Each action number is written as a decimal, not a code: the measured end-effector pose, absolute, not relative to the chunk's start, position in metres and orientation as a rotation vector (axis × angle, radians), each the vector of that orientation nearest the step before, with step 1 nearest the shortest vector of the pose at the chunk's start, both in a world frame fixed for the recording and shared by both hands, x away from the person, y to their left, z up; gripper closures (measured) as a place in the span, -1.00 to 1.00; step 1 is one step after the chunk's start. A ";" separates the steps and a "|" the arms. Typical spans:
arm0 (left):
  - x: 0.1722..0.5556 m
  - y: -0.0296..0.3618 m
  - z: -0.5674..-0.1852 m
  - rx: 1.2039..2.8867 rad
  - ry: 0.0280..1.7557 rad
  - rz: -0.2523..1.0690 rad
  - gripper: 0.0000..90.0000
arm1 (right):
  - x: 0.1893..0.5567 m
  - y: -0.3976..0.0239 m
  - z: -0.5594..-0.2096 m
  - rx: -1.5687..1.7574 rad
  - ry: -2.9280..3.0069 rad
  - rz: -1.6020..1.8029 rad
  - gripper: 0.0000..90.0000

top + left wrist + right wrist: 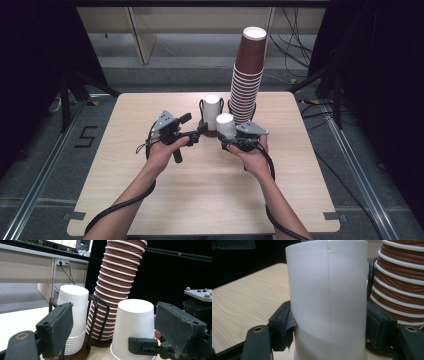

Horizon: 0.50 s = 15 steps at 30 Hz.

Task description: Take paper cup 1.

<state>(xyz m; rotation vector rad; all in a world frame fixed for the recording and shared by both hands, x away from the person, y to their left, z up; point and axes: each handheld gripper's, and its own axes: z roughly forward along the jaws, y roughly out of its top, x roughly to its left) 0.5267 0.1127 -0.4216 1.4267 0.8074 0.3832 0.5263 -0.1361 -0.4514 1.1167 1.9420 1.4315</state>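
Right gripper [231, 141] fingers [282, 327] pinching white paper cup [328, 297] low on both flanks; cup upside down, just in front of wire cup holder [100, 315]. Left gripper [200, 131] jaws spread, nothing between, poised beside holder. Judged light, thin-walled, easily crushed, fairly slick; best held gently near stiffer rolled rim. Brown cup stack [247, 75] close behind: knock risk.

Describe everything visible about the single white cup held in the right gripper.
The white cup is plain paper by its look, with a vertical seam down its wall. It stands upside down, closed base up, wide rim at the table. The right gripper clamps it low on both sides. It sits just in front of the brown cup stack.
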 end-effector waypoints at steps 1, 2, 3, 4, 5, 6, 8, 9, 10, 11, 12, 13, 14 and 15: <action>0.527 0.113 -0.422 1.427 0.808 0.383 -0.67 | 0.526 -0.137 -0.451 1.127 1.943 1.439 -0.28; 0.527 0.112 -0.422 1.429 0.807 0.384 -0.67 | 0.527 -0.137 -0.451 1.114 1.944 1.434 -0.28; 0.527 0.112 -0.421 1.429 0.807 0.384 -0.67 | 0.527 -0.137 -0.451 1.118 1.945 1.435 -0.28; 0.527 0.113 -0.421 1.428 0.807 0.384 -0.67 | 0.527 -0.137 -0.451 1.122 1.947 1.440 -0.28; 0.527 0.113 -0.421 1.427 0.808 0.384 -0.67 | 0.527 -0.137 -0.451 1.137 1.940 1.442 -0.28; 0.527 0.113 -0.421 1.428 0.806 0.386 -0.67 | 0.526 -0.136 -0.451 1.153 1.941 1.450 -0.28; 0.527 0.113 -0.421 1.431 0.806 0.386 -0.67 | 0.527 -0.137 -0.451 1.135 1.945 1.444 -0.28; 0.527 0.113 -0.421 1.434 0.805 0.387 -0.67 | 0.527 -0.137 -0.452 1.114 1.945 1.424 -0.28; 0.527 0.114 -0.421 1.441 0.801 0.390 -0.67 | 0.526 -0.136 -0.451 1.113 1.950 1.412 -0.28; 0.527 0.113 -0.421 1.433 0.803 0.386 -0.67 | 0.526 -0.136 -0.451 1.081 1.958 1.379 -0.28; 0.527 0.114 -0.421 1.431 0.802 0.384 -0.67 | 0.526 -0.136 -0.450 1.034 1.956 1.335 -0.28; 0.527 0.114 -0.421 1.435 0.803 0.384 -0.67 | 0.526 -0.135 -0.449 0.987 1.968 1.294 -0.28; 0.527 0.115 -0.420 1.439 0.803 0.383 -0.67 | 0.525 -0.133 -0.448 0.955 1.975 1.256 -0.28; 0.527 0.115 -0.420 1.443 0.803 0.383 -0.67 | 0.524 -0.132 -0.447 0.914 1.989 1.215 -0.28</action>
